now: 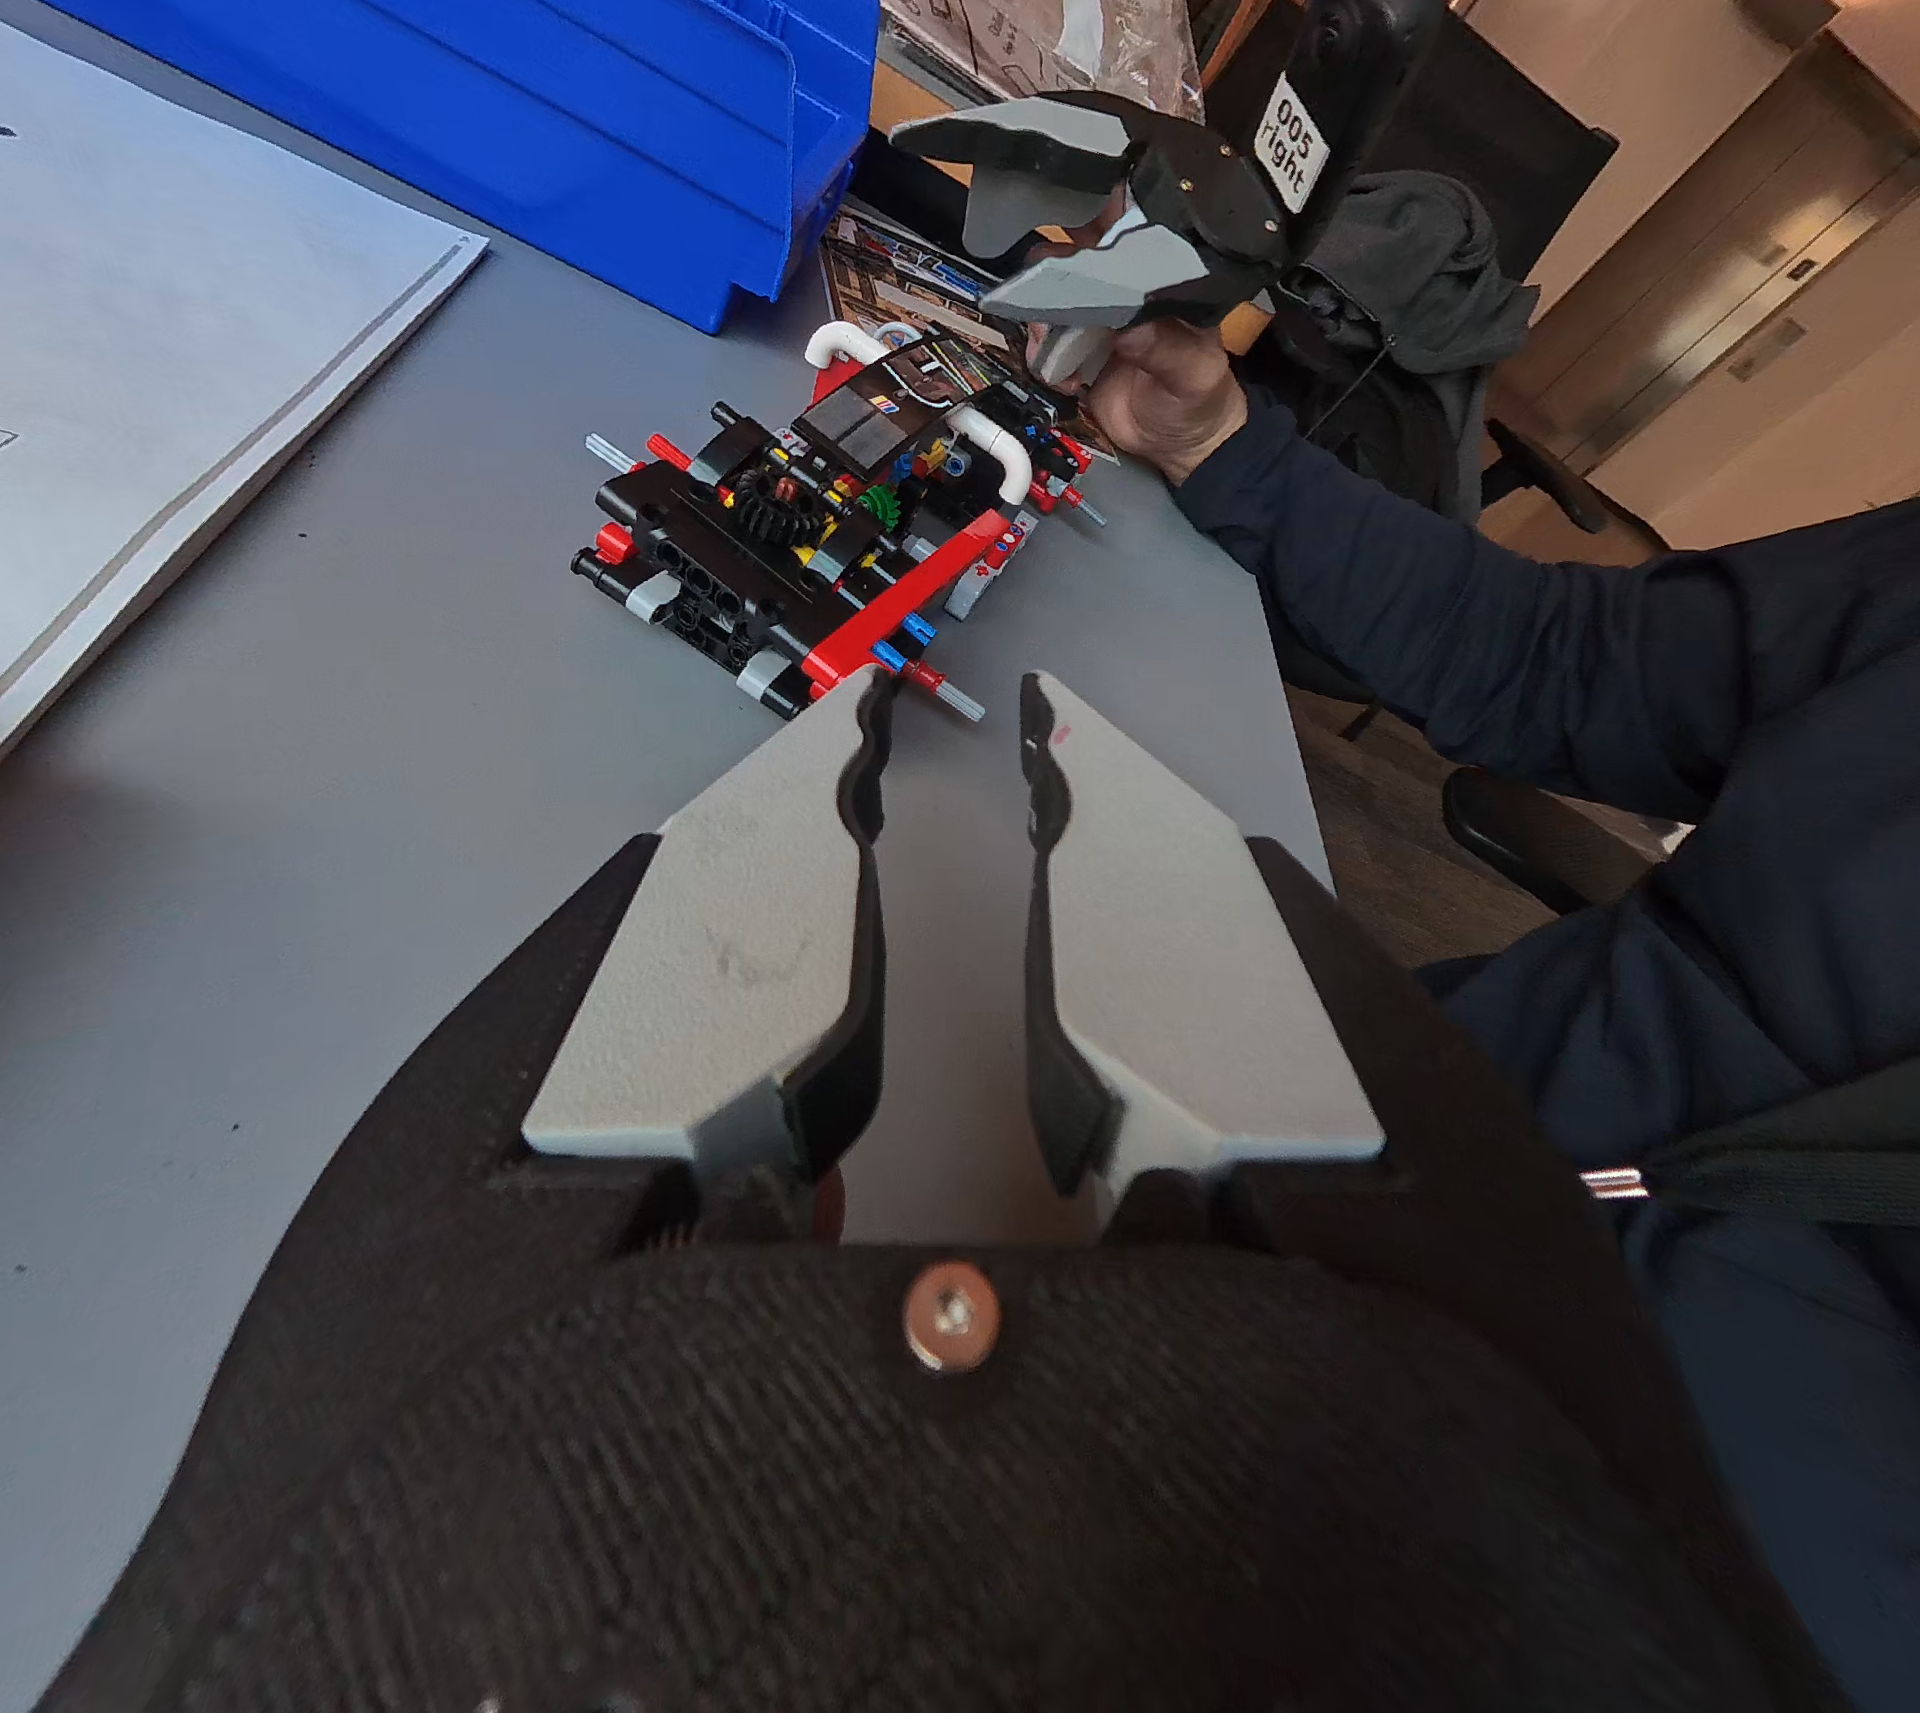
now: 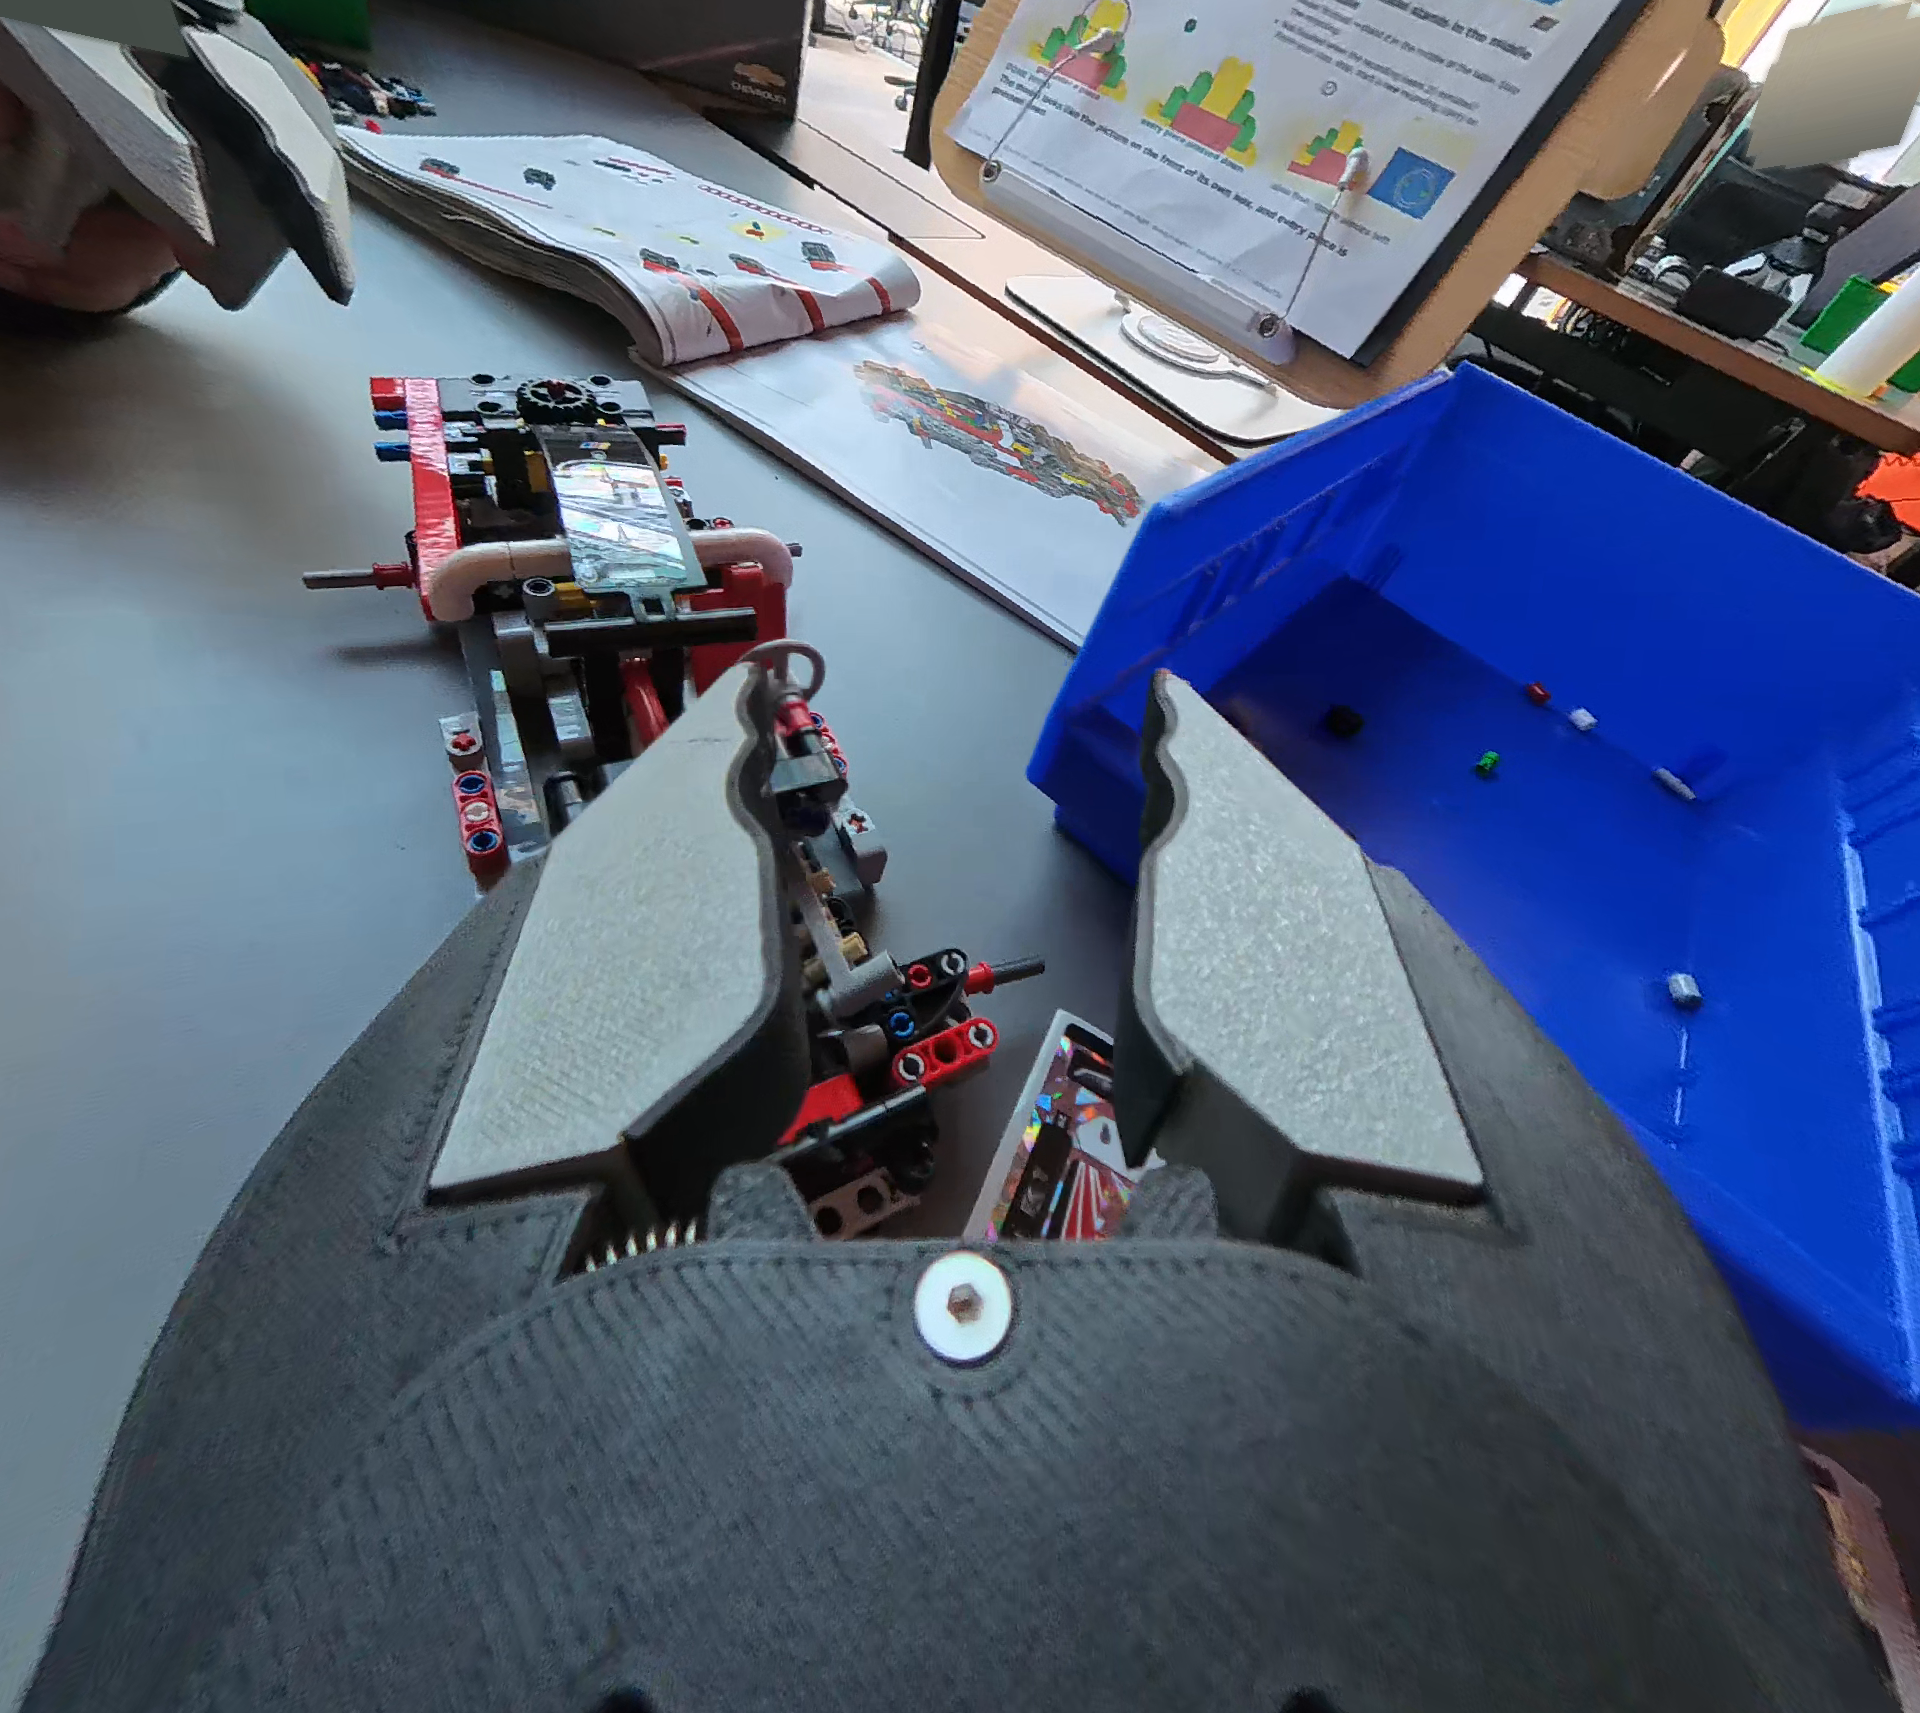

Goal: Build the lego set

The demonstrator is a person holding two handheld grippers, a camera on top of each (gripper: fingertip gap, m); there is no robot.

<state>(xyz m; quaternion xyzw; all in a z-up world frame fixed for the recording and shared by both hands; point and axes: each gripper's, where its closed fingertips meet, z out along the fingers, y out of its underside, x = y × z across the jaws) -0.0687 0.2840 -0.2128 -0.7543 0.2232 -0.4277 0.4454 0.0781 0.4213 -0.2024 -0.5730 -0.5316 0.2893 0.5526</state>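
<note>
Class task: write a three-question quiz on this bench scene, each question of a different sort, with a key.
1. True or false: the left gripper grips the red beam.
2. Multiple choice: the bin beside the brick-built chassis is A) green, B) blue, C) yellow.
3. Short answer: what lies open on the table beyond the chassis?

Key
1. False: its jaws stand apart with nothing between them, just short of the chassis's near end.
2. B.
3. An instruction booklet.
</note>
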